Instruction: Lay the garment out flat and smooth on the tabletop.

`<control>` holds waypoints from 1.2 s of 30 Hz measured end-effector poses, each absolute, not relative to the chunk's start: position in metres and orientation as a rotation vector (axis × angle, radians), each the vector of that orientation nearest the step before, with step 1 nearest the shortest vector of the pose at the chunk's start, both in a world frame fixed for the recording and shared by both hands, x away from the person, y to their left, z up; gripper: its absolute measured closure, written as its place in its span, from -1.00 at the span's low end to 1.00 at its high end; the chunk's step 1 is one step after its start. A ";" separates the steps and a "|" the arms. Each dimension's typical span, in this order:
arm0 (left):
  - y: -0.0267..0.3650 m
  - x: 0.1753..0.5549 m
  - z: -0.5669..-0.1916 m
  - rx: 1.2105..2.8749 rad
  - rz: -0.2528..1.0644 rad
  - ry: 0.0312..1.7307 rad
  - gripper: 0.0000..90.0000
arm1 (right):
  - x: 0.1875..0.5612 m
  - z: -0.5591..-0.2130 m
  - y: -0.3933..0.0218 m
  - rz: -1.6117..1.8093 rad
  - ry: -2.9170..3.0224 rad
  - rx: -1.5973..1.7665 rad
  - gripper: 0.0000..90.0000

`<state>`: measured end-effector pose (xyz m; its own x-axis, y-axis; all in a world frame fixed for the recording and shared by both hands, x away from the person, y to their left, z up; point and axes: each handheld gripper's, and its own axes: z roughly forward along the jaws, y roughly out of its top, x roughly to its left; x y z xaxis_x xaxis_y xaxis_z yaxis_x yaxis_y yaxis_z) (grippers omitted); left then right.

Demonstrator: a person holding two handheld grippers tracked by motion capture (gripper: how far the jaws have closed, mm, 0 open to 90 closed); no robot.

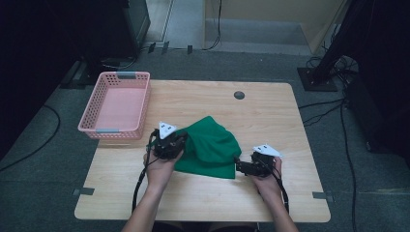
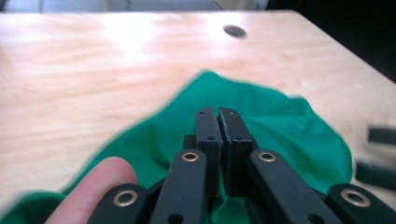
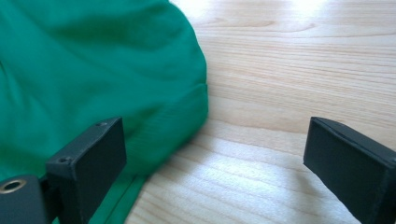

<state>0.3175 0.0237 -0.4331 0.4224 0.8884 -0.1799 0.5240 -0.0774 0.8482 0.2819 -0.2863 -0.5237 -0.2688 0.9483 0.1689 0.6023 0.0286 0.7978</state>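
Basket [image 1: 116, 104] beside green cloth [image 1: 212, 145]

We see a light wooden table [image 1: 270, 104] with a dark round hole [image 1: 239, 94] near its far edge, grey carpet floor [image 1: 43, 159], black cables [image 1: 338, 104] trailing right, dark equipment stands [image 1: 321, 72] beyond, pale wall [image 1: 270, 12] far off.

I saw the cloth [image 1: 212, 145] lying mid-tabletop [image 1: 270, 111], the basket [image 1: 116, 104] behind it to the left, my left tool [image 1: 181, 140] at its left edge, my right tool [image 1: 239, 166] at its right.
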 end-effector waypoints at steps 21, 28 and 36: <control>0.052 0.315 -0.446 1.721 0.597 1.275 0.31 | 0.285 -0.527 -0.269 0.934 2.058 1.484 -0.91; -0.010 0.281 -0.472 1.987 0.519 1.023 0.26 | 0.285 -0.528 -0.268 0.926 2.056 1.486 -0.92; -0.050 0.290 -0.509 2.184 0.596 0.967 0.08 | 0.286 -0.528 -0.268 0.920 2.052 1.491 -0.93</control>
